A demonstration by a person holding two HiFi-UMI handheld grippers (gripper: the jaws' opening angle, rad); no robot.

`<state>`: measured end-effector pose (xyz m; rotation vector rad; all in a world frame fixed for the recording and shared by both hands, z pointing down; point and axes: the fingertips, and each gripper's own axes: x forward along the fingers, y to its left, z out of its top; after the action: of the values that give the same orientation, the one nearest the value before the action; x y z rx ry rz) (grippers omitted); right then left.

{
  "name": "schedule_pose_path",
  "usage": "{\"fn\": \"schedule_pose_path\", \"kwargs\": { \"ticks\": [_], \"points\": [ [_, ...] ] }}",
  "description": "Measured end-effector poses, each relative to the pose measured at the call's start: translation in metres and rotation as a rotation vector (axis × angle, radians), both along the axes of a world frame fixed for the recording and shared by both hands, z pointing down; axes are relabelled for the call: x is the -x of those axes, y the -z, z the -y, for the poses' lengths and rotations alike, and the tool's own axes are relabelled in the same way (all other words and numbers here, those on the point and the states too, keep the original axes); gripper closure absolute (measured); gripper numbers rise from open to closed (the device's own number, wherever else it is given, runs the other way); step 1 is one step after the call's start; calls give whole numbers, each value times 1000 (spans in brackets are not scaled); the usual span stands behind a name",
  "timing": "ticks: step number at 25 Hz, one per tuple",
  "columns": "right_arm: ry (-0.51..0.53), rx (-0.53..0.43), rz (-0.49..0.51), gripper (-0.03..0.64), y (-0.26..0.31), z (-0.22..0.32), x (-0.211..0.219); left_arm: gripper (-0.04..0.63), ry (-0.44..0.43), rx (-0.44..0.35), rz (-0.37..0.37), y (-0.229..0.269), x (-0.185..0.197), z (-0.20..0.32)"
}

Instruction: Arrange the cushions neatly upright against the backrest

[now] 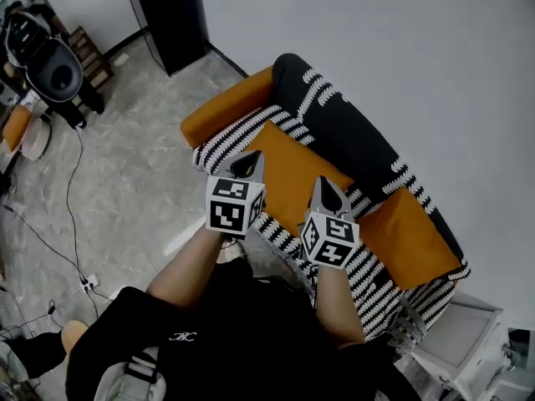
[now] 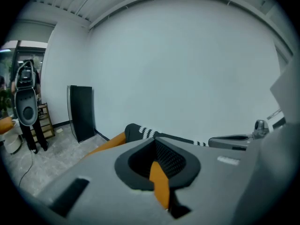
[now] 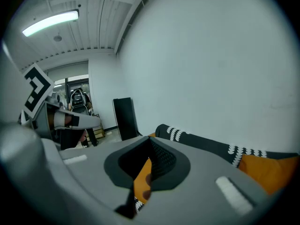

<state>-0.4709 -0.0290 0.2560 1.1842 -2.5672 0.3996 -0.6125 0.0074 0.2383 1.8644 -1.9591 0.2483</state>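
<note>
Weak-pinch risk at the orange cushion (image 1: 288, 174) lying flat

The left hand-held gripper (image 1: 247, 165) and right hand-held gripper (image 1: 328, 192) hung above the sofa seat, jaws together and holding nothing. The cushion lay below the backrest (image 1: 351, 132), and pinching only loose cover could have let it slump.

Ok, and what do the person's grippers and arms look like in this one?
Both match: the left gripper and right gripper have grey bodies tapering to black fingers with a dotted grip texture, and each carries a white cube printed with black square markers. The person wears a black short-sleeved top with a small white logo; the forearms are bare.
</note>
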Motion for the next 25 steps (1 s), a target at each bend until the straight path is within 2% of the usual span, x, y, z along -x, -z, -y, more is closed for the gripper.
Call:
{"fn": "schedule_pose_path", "kwargs": {
  "ticks": [5, 9, 12, 14, 19, 21, 25],
  "points": [
    [-67, 5, -47, 612, -10, -2, 26, 588, -57, 17, -55, -19, 39, 6],
    [-112, 50, -80, 611, -32, 3, 25, 587, -105, 47, -79, -42, 47, 13],
    [-125, 91, -65, 611, -54, 8, 17, 587, -150, 17, -59, -58, 47, 22],
    [-127, 125, -55, 611, -75, 9, 8, 587, -173, 30, -34, -76, 45, 24],
    [-179, 206, -78, 611, -130, 24, -13, 586, -207, 156, 54, -139, 55, 31],
    [-201, 233, -96, 609, -152, 31, -16, 532, -231, 202, 43, -168, 59, 33],
    [-237, 301, -110, 589, -208, 34, -23, 478, -281, 306, -4, -233, 68, 33]
  ]
}}
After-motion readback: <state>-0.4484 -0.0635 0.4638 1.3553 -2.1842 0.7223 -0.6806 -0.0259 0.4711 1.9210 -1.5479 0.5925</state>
